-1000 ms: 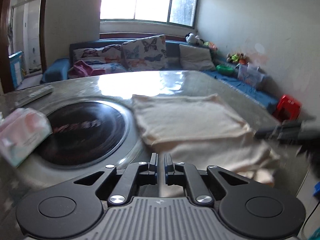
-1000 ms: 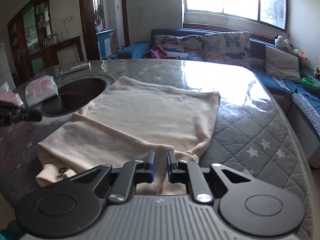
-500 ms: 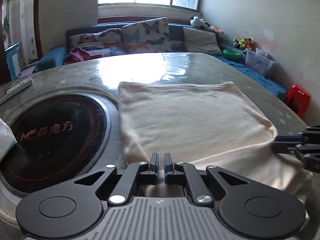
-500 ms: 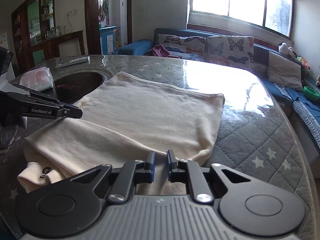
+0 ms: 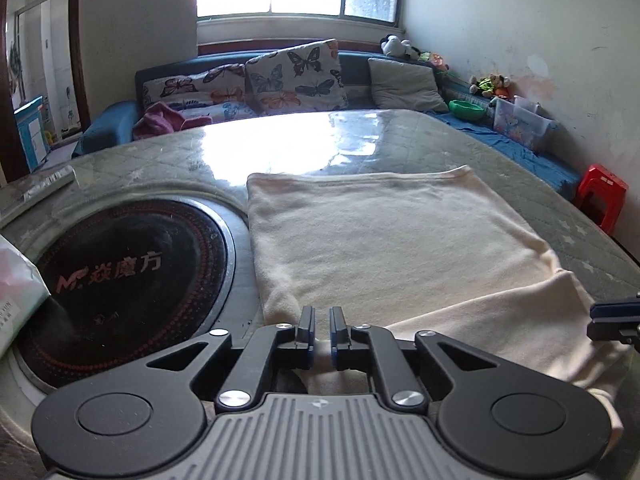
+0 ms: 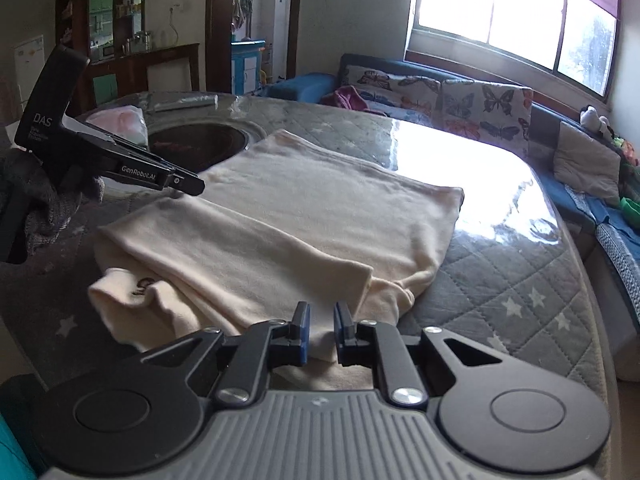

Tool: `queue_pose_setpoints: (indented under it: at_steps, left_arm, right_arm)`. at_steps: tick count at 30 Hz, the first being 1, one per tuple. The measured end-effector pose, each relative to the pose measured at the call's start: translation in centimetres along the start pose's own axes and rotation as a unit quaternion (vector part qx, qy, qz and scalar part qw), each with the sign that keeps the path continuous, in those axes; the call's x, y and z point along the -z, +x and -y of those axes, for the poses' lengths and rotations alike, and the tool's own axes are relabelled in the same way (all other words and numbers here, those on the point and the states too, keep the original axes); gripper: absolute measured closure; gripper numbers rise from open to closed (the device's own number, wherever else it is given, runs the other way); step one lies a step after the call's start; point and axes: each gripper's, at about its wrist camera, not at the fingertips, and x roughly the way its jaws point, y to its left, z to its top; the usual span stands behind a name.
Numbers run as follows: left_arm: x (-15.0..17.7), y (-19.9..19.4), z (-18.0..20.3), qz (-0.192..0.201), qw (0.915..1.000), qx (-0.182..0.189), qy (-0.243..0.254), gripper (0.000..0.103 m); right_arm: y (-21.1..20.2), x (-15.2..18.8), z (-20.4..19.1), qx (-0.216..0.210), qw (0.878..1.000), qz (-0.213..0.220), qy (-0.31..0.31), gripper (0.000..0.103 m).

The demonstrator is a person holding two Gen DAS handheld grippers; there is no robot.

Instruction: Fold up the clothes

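Note:
A cream garment (image 5: 400, 240) lies flat on the quilted table, its near part folded over in a thicker band (image 6: 240, 256). My left gripper (image 5: 322, 328) hangs over the garment's near left corner. Its jaws are opening to a narrow slit, with cloth showing below them and nothing pinched. Side-on in the right wrist view, the left gripper (image 6: 192, 186) hovers just above the cloth's left edge. My right gripper (image 6: 322, 330) sits over the near right corner, shut to a small gap with cloth visible beneath. Its tips (image 5: 596, 318) enter the left wrist view from the right.
A round black hob (image 5: 120, 280) is set into the table left of the garment. A tissue pack (image 5: 16, 288) and a remote (image 5: 40, 188) lie beside the hob. A gloved hand (image 6: 40, 200) holds the left gripper. Beyond the table (image 6: 500, 280) are a sofa with butterfly cushions (image 5: 296, 76) and a red stool (image 5: 600, 196).
My left gripper has swung right and down from over the hob to the garment's near left corner, and its slit has widened slightly. The right gripper's view has rolled a little.

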Motion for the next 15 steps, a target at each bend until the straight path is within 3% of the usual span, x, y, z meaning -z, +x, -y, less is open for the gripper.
queue_pose_setpoints:
  at_steps: [4, 6, 8, 15]
  left_arm:
    - [0.8, -2.5, 1.0, 0.007, 0.9989, 0.019, 0.043, 0.086]
    - [1.8, -3.7, 1.8, 0.003, 0.9965, 0.032, 0.077, 0.079]
    - [3.1, -5.0, 2.5, 0.002, 0.9922, 0.040, 0.118, 0.064]
    - [7.0, -7.9, 4.7, -0.005, 0.9704, 0.066, 0.233, 0.063]
  right_arm:
    - [0.3, 0.3, -0.5, 0.000, 1.000, -0.011, -0.018, 0.090]
    - [0.3, 0.7, -0.5, -0.002, 1.000, -0.013, -0.022, 0.090]
    - [-0.3, 0.6, -0.4, -0.007, 1.000, -0.010, -0.017, 0.088]
    - [-2.0, 0.9, -0.2, -0.015, 1.000, -0.015, -0.021, 0.080]
